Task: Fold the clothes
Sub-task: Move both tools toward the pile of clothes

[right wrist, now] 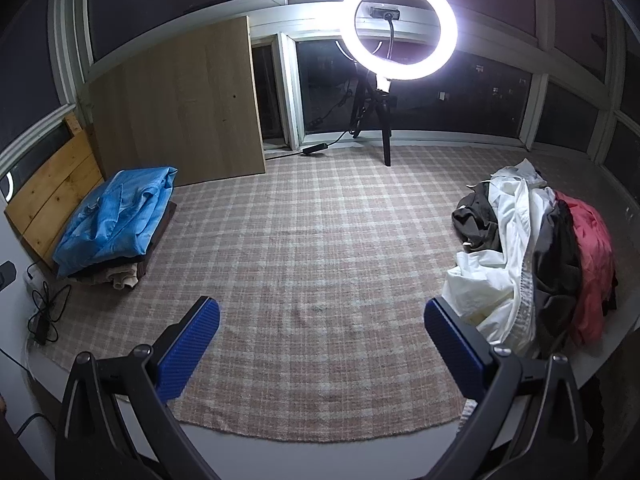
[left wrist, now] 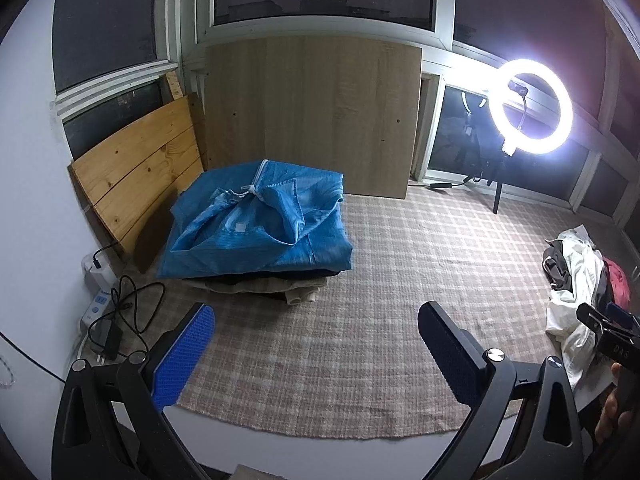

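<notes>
1. While both hang above the rug with nothing between their pads, the left gripper [left wrist: 316, 344] and right gripper [right wrist: 322, 340] stand spread wide, holding nothing.
2. Rug [right wrist: 320, 248]: plaid, flat, bare in the middle stretch ahead of both grippers.
3. Stack [left wrist: 260, 232]: at the rug's far left, against a plank [left wrist: 136, 184]. Blue garment [right wrist: 116, 216] on top, roughly squared but with a loose flap and drawstring lying rumpled across it; dark and beige pieces beneath, edges showing.
4. Heap [right wrist: 532, 264]: at the rug's right edge, well apart from the stack. White, dark and red clothes tumbled together, unfolded; nearest to the right gripper.
5. Ring light [right wrist: 398, 26]: on a tripod by the windows, lit.
6. Step, as judged: between garments. Some pieces lie stacked, others lie loose in the heap.
7. Next move, as judged: calls for one piece to be drawn from the heap onto the bare rug, pinched at an edge so the rest stays put.
</notes>
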`<state>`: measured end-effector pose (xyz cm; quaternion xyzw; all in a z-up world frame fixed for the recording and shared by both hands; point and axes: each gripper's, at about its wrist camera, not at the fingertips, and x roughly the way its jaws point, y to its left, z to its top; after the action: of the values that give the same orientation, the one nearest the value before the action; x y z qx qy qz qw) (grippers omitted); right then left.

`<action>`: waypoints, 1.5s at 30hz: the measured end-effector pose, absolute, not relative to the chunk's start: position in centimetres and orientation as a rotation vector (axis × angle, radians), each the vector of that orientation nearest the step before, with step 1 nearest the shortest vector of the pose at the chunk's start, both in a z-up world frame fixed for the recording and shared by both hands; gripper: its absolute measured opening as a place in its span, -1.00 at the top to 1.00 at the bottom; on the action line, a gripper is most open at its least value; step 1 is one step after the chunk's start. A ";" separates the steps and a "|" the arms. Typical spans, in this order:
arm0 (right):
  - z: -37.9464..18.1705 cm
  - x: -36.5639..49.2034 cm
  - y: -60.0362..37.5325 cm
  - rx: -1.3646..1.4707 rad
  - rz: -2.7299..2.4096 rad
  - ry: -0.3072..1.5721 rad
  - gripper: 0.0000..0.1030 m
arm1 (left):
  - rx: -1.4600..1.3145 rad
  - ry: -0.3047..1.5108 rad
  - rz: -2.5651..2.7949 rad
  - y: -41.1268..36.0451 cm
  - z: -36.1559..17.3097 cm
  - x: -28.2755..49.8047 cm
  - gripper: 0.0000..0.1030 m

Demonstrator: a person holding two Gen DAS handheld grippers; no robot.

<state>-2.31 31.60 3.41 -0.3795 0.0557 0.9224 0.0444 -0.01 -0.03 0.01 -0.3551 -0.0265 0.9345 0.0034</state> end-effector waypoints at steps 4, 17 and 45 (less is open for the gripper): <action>3.4 -2.3 31.8 -1.158 2.827 0.180 -1.00 | -1.093 -0.057 2.930 -0.2 0.0 -0.1 -0.99; 4.2 -1.9 30.9 -1.102 2.799 0.165 -1.00 | -1.053 -0.016 2.907 0.0 -0.4 -0.9 -0.99; 4.1 -1.0 33.9 -1.016 2.698 0.230 -1.00 | -0.993 0.112 2.761 5.9 -0.8 -3.9 -0.99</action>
<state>-1.04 33.92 4.08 -0.3485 0.0788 0.9257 0.1242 -3.92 5.95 -0.83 -0.3363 0.0378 0.9354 0.1027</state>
